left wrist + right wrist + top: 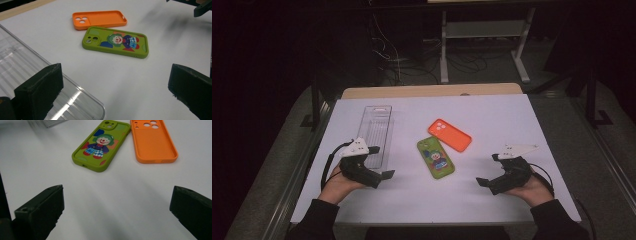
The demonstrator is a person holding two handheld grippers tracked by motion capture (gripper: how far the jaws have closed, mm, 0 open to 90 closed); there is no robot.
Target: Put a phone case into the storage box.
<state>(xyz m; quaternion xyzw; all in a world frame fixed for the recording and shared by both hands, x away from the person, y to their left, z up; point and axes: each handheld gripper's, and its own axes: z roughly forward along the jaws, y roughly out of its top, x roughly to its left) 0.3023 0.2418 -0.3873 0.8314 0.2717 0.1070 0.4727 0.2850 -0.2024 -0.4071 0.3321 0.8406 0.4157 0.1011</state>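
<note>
A green phone case (435,157) with a clown picture lies flat on the white table (492,115), its camera end pointing away from the person. An orange phone case (449,134) lies just beyond it, hollow side up, angled across it. Left of the green case sits a clear plastic tray (375,134), apparently empty. The left gripper (379,162) rests beside the tray's near end, the right gripper (489,170) to the green case's right; both have jaws spread wide, holding nothing.
</note>
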